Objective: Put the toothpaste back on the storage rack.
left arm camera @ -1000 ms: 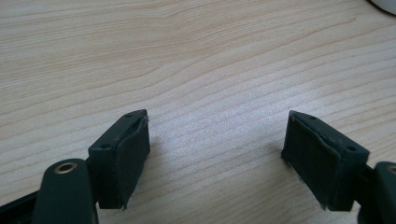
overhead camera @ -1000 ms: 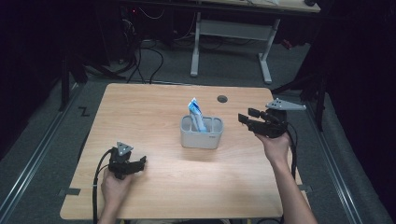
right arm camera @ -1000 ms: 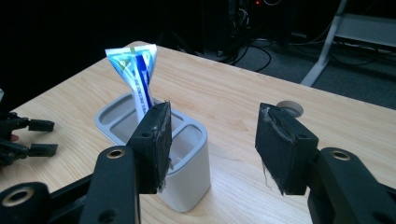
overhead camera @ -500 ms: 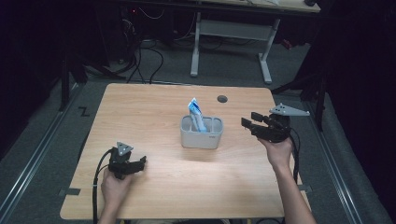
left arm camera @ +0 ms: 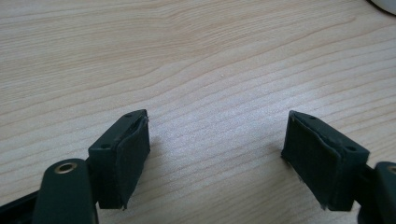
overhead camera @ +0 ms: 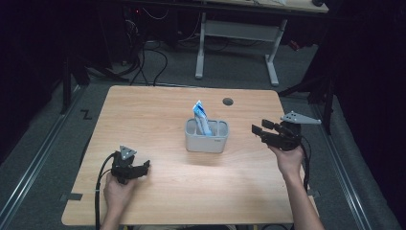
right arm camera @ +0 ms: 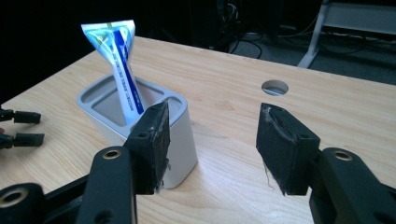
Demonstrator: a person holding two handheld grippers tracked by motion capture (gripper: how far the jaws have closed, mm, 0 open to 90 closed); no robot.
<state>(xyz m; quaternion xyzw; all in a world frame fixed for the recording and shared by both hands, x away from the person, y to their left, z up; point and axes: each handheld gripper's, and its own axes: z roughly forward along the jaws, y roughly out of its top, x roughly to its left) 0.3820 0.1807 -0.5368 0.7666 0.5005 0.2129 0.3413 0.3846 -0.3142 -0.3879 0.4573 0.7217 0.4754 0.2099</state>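
A grey holder (overhead camera: 207, 135) (right arm camera: 140, 126) with two compartments stands at the middle of the wooden table (overhead camera: 158, 115). A blue and white toothpaste tube (overhead camera: 201, 117) (right arm camera: 119, 60) stands upright in it, crimped end up. My right gripper (overhead camera: 261, 132) (right arm camera: 212, 144) hovers open to the right of the holder, apart from it, jaws pointing towards it with nothing between them. My left gripper (overhead camera: 143, 167) (left arm camera: 217, 154) rests low at the table's front left, open over bare wood.
A round cable hole (overhead camera: 228, 101) (right arm camera: 274, 87) sits in the table's far side. Beyond the far edge, a white desk frame (overhead camera: 234, 33) and cables (overhead camera: 143, 52) occupy the dark floor. Bare wood lies between the grippers and in front of the holder.
My right gripper has drawn back from the holder, moving right and towards the table's near side. The left gripper has stayed put.
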